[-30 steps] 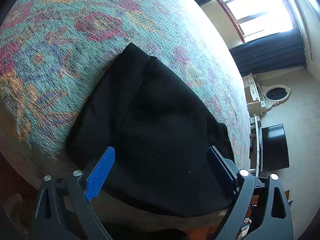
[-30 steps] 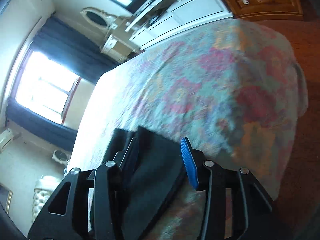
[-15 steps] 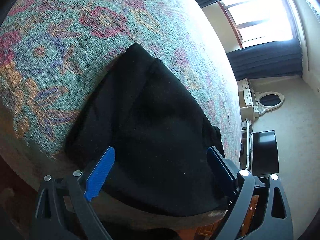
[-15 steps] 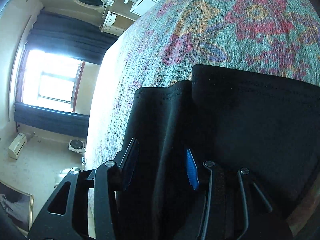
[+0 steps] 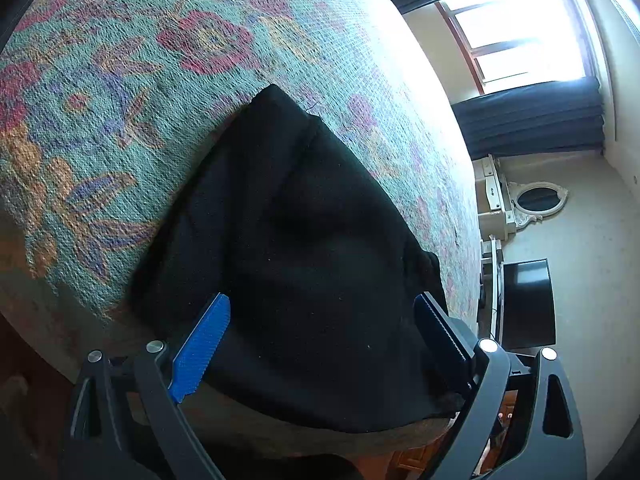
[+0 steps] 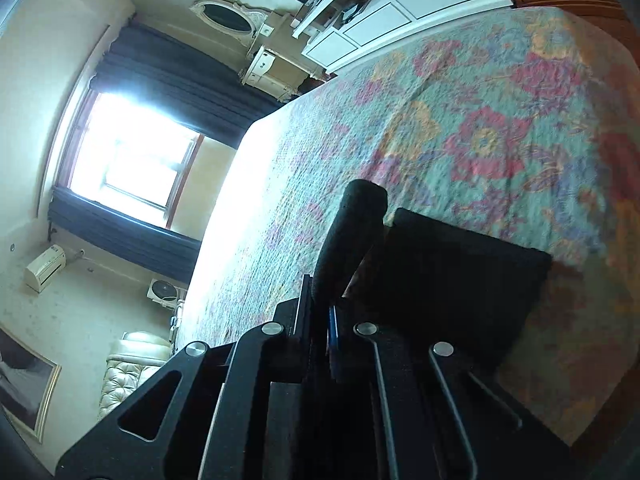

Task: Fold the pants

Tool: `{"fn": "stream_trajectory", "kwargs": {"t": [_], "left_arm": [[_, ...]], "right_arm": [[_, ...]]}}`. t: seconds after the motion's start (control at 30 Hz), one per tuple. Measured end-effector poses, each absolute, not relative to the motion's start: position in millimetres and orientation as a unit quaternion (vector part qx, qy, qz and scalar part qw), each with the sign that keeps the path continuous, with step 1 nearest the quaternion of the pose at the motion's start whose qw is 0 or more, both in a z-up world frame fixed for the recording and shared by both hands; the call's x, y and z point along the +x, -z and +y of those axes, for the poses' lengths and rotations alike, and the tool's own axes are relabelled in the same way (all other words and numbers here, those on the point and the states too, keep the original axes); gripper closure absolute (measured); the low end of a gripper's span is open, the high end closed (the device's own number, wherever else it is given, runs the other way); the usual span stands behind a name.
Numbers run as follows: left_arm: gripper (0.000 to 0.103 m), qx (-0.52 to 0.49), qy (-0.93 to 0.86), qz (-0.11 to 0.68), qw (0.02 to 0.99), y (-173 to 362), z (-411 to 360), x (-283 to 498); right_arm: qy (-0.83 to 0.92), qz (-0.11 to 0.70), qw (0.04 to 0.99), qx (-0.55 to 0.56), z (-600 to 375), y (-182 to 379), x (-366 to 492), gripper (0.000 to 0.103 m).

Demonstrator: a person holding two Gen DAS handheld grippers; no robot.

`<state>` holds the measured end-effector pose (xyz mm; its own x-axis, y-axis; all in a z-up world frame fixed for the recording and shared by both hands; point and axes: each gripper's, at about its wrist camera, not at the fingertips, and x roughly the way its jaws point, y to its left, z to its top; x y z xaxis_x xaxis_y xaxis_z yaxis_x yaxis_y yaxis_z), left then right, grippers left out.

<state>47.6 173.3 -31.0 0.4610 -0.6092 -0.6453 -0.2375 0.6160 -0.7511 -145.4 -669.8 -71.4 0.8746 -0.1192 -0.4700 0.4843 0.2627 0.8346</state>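
Right tongs [image 6: 320, 312] pinching black pants [image 6: 460, 276]

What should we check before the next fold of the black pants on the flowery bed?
1. right gripper pinching the pants: ok, its jaws have just closed on a raised fold of cloth.
2. left gripper ready: ok, open, pants between its fingers, no pinch.
3. Pants resting on the bedspread: ok.
4. Near edge safely on the bed: not ok, it overhangs the edge.
5. Layers lined up underneath: cannot tell.
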Motion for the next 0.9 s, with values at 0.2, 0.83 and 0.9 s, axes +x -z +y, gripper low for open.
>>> {"fn": "stream_trajectory", "kwargs": {"t": [0.2,0.83,0.9], "left_arm": [[0.011,-0.435,0.136,0.501,0.735,39.1,187.2,51.9],[0.011,-0.440,0.136,0.501,0.732,38.1,189.2,51.1],[0.011,-0.440,0.135,0.501,0.732,36.0,185.7,51.8]], "right_arm": [[0.226,0.186,0.705,0.646,-685.3,154.5,-187.8,0.097],[-0.023,0.271,0.679,0.682,-523.7,153.7,-118.4,0.056],[-0.058,0.298,0.677,0.670,-496.6,152.6,-104.4,0.056]]}}
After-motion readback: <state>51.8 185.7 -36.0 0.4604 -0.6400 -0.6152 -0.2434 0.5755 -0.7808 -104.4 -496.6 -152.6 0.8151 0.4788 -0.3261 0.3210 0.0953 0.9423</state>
